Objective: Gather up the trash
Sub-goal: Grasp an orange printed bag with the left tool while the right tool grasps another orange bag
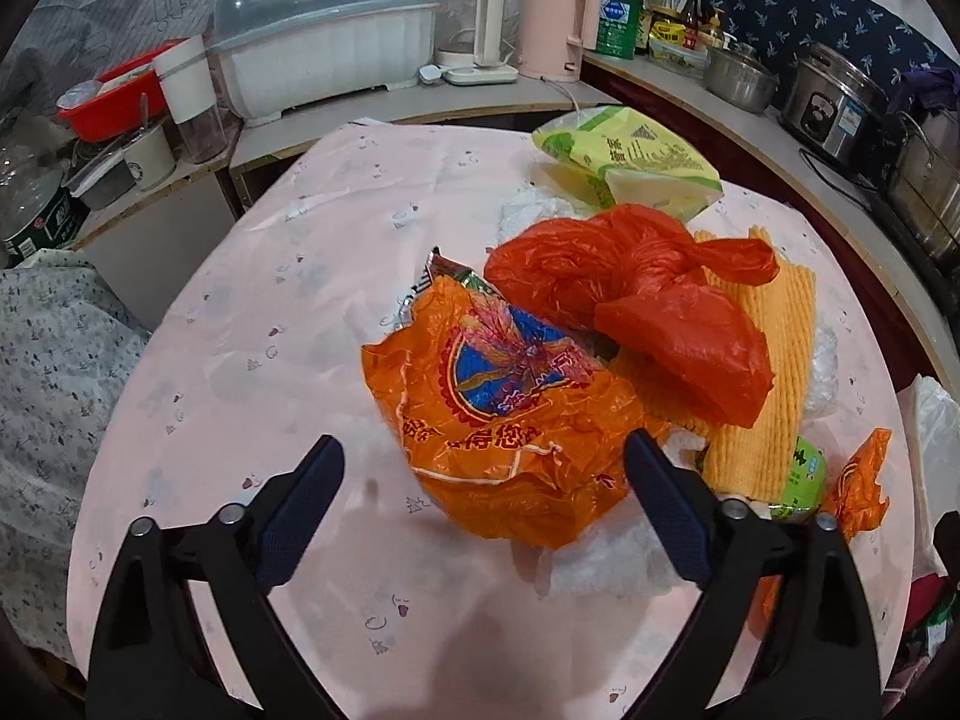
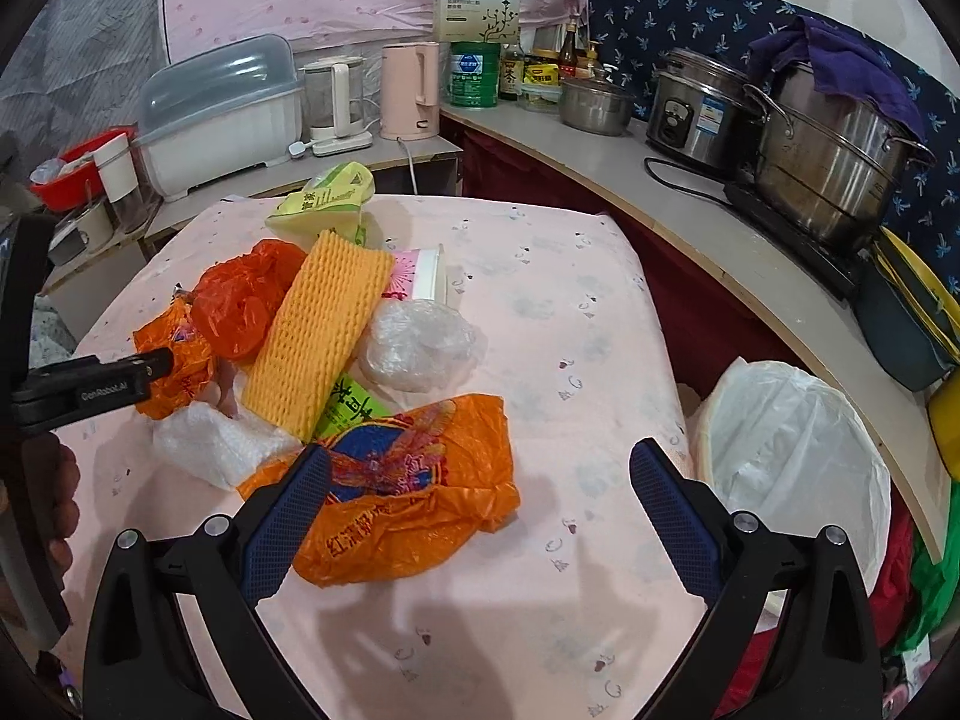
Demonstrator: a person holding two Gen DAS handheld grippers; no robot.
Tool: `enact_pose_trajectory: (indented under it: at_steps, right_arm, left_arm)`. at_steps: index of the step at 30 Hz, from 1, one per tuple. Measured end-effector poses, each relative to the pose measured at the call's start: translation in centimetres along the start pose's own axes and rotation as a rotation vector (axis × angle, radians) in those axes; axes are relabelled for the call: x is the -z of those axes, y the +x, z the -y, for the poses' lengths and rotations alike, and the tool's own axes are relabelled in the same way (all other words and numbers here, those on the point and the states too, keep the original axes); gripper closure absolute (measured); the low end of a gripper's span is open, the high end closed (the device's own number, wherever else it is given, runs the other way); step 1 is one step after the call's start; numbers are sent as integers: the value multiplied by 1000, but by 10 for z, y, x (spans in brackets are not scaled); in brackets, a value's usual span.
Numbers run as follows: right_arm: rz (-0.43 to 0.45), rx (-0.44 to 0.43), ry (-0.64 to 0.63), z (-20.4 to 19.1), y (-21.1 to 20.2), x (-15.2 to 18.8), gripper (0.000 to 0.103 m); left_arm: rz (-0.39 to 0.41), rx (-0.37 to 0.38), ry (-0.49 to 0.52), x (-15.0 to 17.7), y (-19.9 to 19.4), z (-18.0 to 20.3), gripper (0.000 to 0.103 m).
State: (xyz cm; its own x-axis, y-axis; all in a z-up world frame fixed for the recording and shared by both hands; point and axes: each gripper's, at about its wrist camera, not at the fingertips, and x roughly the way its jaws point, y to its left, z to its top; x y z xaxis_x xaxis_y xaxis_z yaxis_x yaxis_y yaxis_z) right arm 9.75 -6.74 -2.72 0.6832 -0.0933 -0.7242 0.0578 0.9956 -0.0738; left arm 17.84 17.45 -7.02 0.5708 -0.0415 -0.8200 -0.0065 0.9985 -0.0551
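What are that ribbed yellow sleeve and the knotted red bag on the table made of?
The ribbed yellow sleeve looks like soft foam netting: matte, with a regular raised mesh of the sort that wraps fruit. The knotted red bag seems to be thin plastic film: glossy, translucent and finely crinkled, with one end twisted into a knot.

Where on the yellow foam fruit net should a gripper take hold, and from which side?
Grip the yellow foam net at its near lower end, coming from above across its narrow width. It lies as a long strip, leaning on the red bag, and that end looks free, while its far end abuts the pink box.
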Motion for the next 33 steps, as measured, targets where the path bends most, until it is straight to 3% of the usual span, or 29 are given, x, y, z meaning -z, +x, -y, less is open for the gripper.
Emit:
enact_pose_trajectory:
  at_steps: [2,6,8,11,17,26,30,33]
  right_arm:
    - [-1,-10,-5,-7,5,-4,10]
    - [-6,-36,-18,-22,15,-12,14]
    - [-7,-38,-33,-29,18,-15,17]
    - [-8,-34,-45,-33,22,-16,19]
    - [-51,11,12,-5,35,-4,21]
    - [-165,-13,133,30,74,24,40]
    - [-192,-65,151,30,84,35,58]
    - [-189,-106,154,28,81,36,81]
  left_arm:
    - [-27,27,-3,0,9,-1,34]
    - [-21,73,4,-2,11,0,51]
    - [-19,93,14,-5,11,0,69]
    - [-14,126,24,-7,9,2,86]
    - [32,140,31,-8,-11,6,89]
    - [60,166,45,6,-42,18,89]
    - [56,168,45,12,-49,20,89]
    - [59,164,51,17,-55,22,89]
